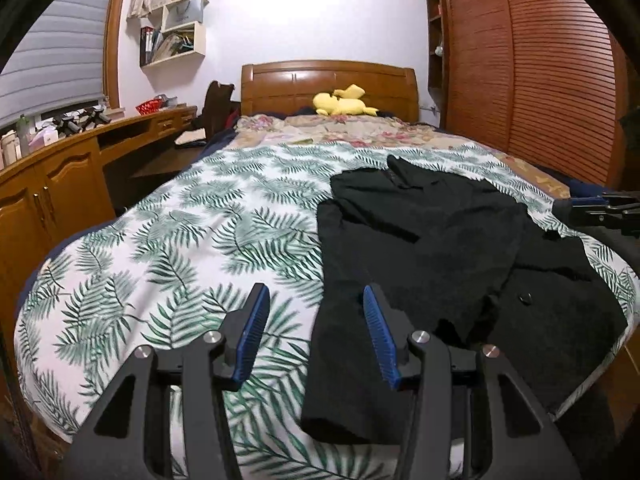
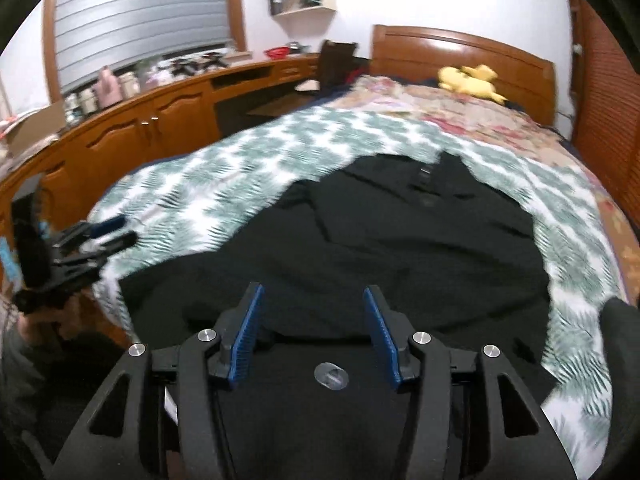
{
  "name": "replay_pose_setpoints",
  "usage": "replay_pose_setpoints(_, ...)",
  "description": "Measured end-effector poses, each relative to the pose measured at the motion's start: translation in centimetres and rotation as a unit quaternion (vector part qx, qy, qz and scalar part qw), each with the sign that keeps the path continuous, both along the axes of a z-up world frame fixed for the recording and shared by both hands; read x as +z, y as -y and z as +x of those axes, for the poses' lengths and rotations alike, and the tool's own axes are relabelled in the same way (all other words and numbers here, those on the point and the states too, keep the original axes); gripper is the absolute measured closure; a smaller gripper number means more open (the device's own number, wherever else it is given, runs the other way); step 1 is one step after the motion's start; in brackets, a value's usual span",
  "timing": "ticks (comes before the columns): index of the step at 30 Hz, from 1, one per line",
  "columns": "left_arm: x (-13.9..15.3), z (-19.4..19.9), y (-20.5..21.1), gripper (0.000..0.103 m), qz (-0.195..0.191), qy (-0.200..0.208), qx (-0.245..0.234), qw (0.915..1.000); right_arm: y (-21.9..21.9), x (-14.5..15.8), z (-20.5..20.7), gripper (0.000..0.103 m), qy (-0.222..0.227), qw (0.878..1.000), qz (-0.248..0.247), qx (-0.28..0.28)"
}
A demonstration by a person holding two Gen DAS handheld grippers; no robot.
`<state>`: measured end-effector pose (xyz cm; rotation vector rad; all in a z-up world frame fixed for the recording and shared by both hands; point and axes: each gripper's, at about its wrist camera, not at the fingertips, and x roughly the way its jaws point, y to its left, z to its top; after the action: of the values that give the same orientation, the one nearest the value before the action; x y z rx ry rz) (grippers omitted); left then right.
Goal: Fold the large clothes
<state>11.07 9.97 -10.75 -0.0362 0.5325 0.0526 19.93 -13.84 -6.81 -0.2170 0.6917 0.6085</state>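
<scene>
Black coat (image 1: 432, 240) is lying spread across the near right part of the bed (image 1: 168, 240), on the leaf-print cover, collar end toward the headboard (image 1: 328, 80), hem reaching the foot edge. One sleeve (image 1: 340, 340) is running down along the coat's left side to the foot edge. A dark button (image 1: 525, 299) is showing near the right front.

Left gripper (image 1: 316, 300) is hovering over the foot edge w/ jaws apart, nothing between the pads; left pad over bare cover, right pad over the sleeve.

Right gripper (image 2: 312, 300) is sitting above the coat's hem at the foot edge, jaws apart, no cloth pinched; view is blurred. A clear button (image 2: 331, 376) is lying on the fabric just below the jaws.

Yellow plush (image 1: 344, 102) is resting by the headboard, well apart from the coat.
</scene>
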Motion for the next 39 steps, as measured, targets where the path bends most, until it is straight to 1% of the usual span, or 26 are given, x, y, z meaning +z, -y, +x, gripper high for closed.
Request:
replay_pose_setpoints(2,-0.7,0.2,0.4,0.055,0.001,-0.013,0.0,0.9999,1.7,-0.5,-0.1,0.051,-0.003,1.0,-0.004,-0.016)
replay_pose_setpoints(7,-2.0,-0.1,0.5,0.055,-0.001,-0.036,0.0,0.9993,6.8,-2.3,-0.8,0.051,-0.006,0.997,-0.034,-0.065)
replay_pose_setpoints(11,-3.1,-0.4,0.1,0.055,-0.012,-0.057,0.005,0.9983,11.1,-3.7,-1.4,0.051,-0.021,0.994,-0.039,-0.102)
replay_pose_setpoints(17,-4.9,-0.7,-0.3,0.055,-0.013,-0.091,0.011,0.9957,15.7,-5.6,-3.3,0.05,-0.045,0.988,-0.043,-0.141)
replay_pose_setpoints(24,-5.2,-1.5,-0.4,0.055,-0.008,-0.1,0.015,0.9949,18.3,-8.1,-4.9,0.048,-0.075,0.983,-0.039,-0.161)
replay_pose_setpoints(32,-5.5,-1.1,-0.3,0.055,-0.003,-0.107,0.014,0.9941,18.0,-9.0,-5.9,0.047,-0.083,0.984,-0.031,-0.153)
replay_pose_setpoints(34,-5.5,-0.8,-0.5,0.055,-0.007,-0.108,0.013,0.994,17.7,-9.1,-6.2,0.047,-0.09,0.986,-0.022,-0.137)
replay_pose_setpoints(36,-5.5,-0.6,-0.7,0.055,-0.012,-0.109,0.012,0.9939,17.3,-9.0,-6.5,0.063,-0.092,0.988,-0.016,-0.121)
replay_pose_setpoints(37,-5.5,-0.6,-0.7,0.055,-0.013,-0.109,0.013,0.9939,17.2,-8.8,-6.8,0.065,-0.089,0.989,-0.01,-0.115)
replay_pose_setpoints(39,-5.6,-0.5,-0.9,0.055,-0.018,-0.108,0.013,0.994,17.1,-8.4,-7.2,0.066,-0.087,0.989,-0.002,-0.115)
